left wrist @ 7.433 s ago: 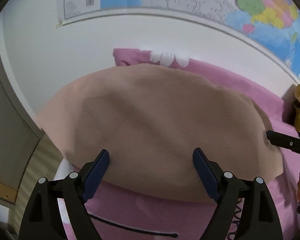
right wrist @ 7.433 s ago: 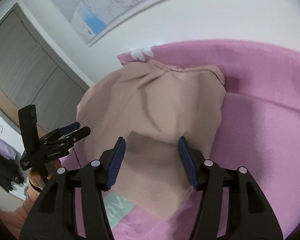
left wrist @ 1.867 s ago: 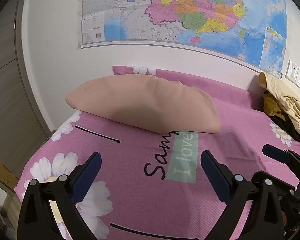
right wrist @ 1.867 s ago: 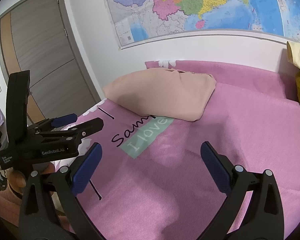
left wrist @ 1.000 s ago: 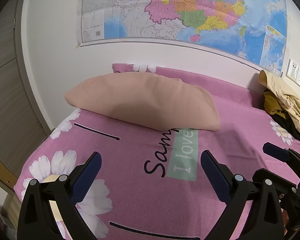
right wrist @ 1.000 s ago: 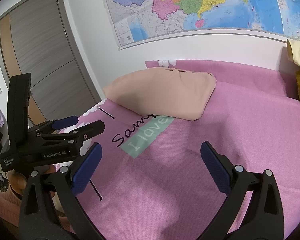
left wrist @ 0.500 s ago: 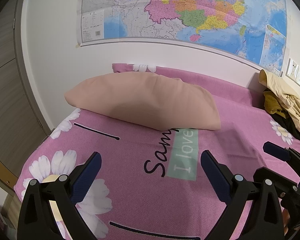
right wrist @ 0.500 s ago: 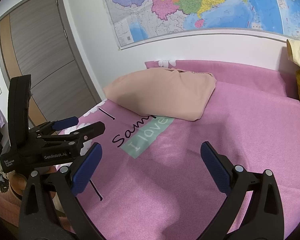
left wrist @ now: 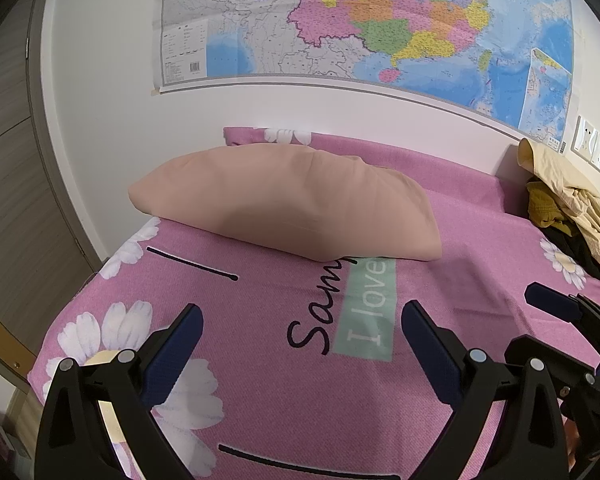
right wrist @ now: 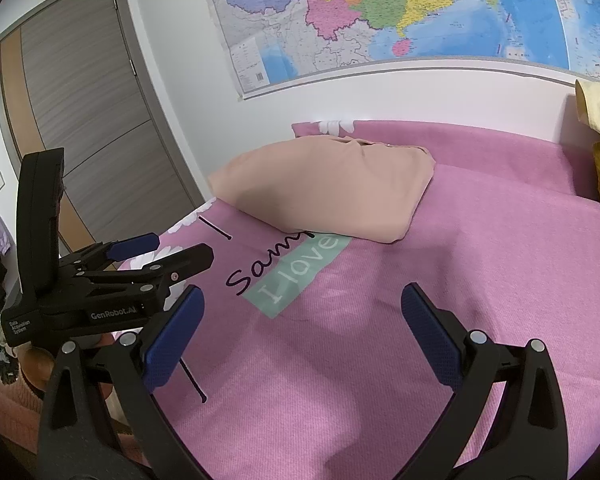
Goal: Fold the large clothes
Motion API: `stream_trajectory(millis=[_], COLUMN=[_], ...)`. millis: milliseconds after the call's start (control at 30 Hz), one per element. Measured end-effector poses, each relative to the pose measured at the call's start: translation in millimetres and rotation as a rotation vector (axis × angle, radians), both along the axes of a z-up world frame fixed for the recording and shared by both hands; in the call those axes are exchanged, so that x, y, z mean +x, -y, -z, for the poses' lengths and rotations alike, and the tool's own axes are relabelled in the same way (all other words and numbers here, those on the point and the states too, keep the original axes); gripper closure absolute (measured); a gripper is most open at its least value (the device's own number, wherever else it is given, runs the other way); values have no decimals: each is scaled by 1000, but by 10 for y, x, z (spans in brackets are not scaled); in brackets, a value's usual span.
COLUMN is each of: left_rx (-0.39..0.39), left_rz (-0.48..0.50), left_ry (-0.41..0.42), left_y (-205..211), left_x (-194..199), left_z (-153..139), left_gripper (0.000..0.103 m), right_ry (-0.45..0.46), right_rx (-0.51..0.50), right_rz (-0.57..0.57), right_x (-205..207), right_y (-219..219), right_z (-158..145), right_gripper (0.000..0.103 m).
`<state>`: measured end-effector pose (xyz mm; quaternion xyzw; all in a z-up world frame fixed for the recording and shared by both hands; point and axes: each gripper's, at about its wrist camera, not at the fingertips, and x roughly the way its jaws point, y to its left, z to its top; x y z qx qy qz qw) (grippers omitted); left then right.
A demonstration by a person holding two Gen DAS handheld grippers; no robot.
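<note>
A peach-coloured garment lies folded into a thick rectangle at the far left corner of the pink bed, close to the wall. It also shows in the right wrist view as the folded garment. My left gripper hangs well back from it over the printed bedspread, open and holding nothing. My right gripper is likewise open and empty, at a similar distance. The left gripper appears from the side at the left of the right wrist view.
A heap of yellow and dark clothes sits at the bed's far right. A large map hangs on the white wall behind. A grey door stands left of the bed. The bedspread carries a green text patch and daisies.
Since 7.4 s ago both grippers have drawn back from the garment, which now lies folded. Over the last second almost nothing has moved.
</note>
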<state>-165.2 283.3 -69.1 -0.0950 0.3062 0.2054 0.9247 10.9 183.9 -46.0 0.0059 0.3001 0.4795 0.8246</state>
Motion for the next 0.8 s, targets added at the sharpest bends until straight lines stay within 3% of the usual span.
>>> stream_trajectory(millis=[500,667,800], left_rx=[27,-20,-77], left_rz=[26,55,132], left_ry=[12,-9,-11], left_y=[84,113,238], left_x=[53,139,286], left_z=[-12,19,45], left_gripper=[7,7,7], right_ry=[-6,-7,2], right_rx=[7,13,32], right_rz=[5,38,101], right_x=[18,35,66], right_y=[30,114,351], right_z=[9,10,-19], right_gripper=[6,6,6])
